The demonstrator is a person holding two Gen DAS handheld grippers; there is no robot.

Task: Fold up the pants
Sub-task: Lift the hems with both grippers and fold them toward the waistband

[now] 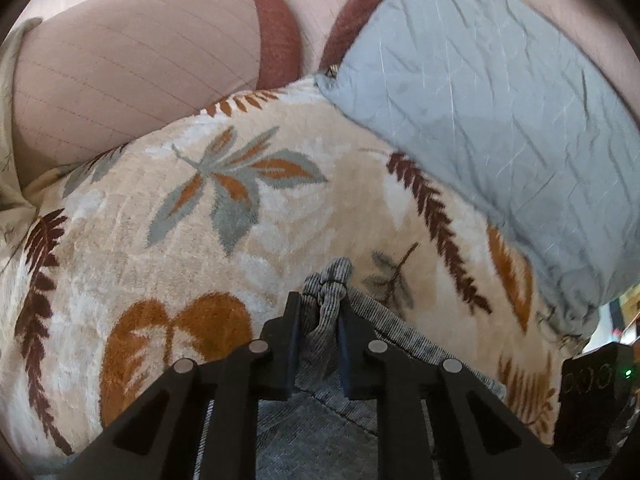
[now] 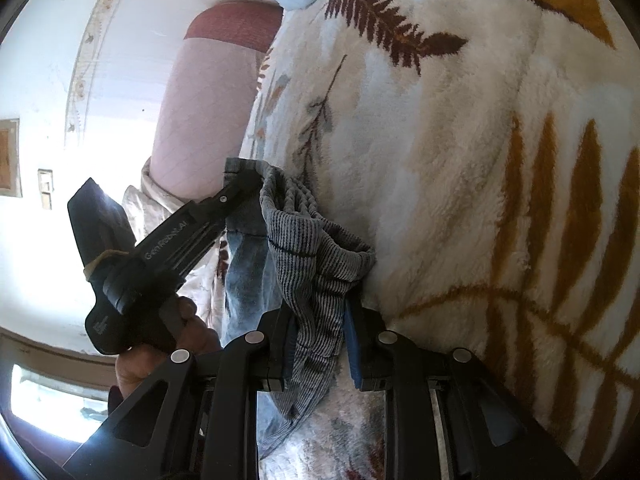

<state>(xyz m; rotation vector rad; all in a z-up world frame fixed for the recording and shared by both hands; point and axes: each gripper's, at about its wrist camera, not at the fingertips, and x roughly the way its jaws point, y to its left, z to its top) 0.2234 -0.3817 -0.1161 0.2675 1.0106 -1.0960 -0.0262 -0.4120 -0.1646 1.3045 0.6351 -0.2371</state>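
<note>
The grey ribbed corduroy pants point(image 2: 312, 264) hang between both tools, just above the fluffy cream blanket with leaf pattern point(image 1: 224, 240). The left gripper point(image 1: 320, 312) is nearly closed on a bunched fold of the cloth, and the right gripper point(image 2: 320, 320) pinches another bunch of the same edge. The fabric looks soft and limp — probably light, and it sags. I judge that a hem or waistband is the best place to hold — thicker, less slipping.
</note>
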